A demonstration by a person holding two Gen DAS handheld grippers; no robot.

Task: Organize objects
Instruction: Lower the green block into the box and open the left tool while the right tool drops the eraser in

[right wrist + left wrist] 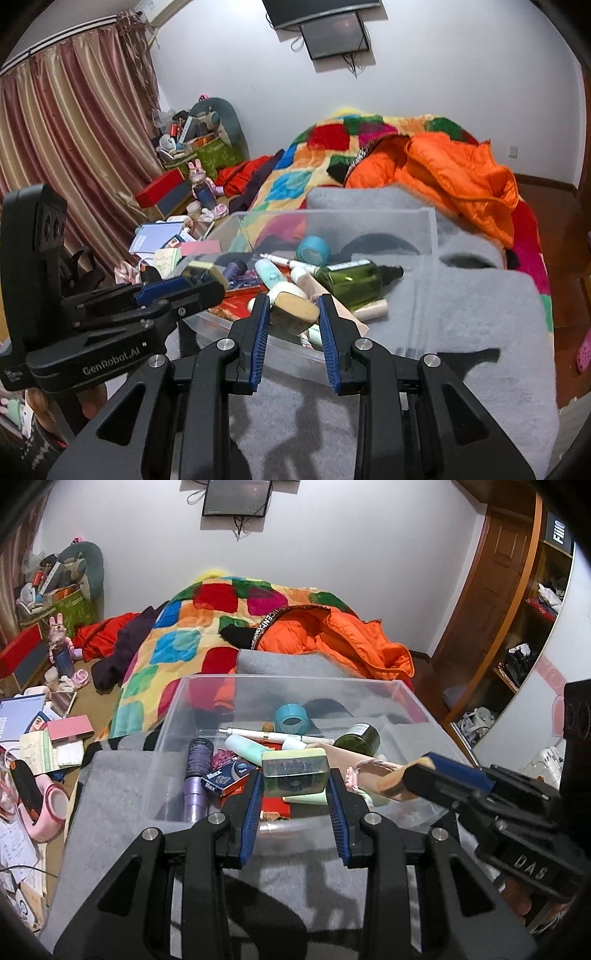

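From the left wrist view, the left tool (294, 775) is clamped on a pale green tin (294, 772) with a dark see-through lid, its blue pads pressing the tin's two sides, held above the near end of a clear plastic bin (177, 709) that stands on a grey blanket (122, 786) on the bed. Inside the bin lie a roll of blue tape (292, 719), a white pen (258, 734), a dark green jar (357, 738), a purple tube (197, 775) and a small blue box (224, 778), loosely piled. The right tool (410, 773) enters from the right, gripping a tan, flat item (397, 781) over the bin's right side. Behind the bin lie a patchwork quilt (177, 627) and an orange jacket (332, 635). From the right wrist view, the right tool (291, 306) is closed on a beige compact (295, 308), which sits tilted between the blue pads above the bin's (424, 236) near wall. The left tool (199, 280) comes in from the left, holding the green tin (201, 271) over the bin's left edge. In the bin a green bottle (351, 277) with a black cap lies on its side, beside a pale turquoise tube (269, 275) and the blue tape (313, 250). Papers and boxes clutter the floor (159, 240) at left, below striped curtains (74, 129).
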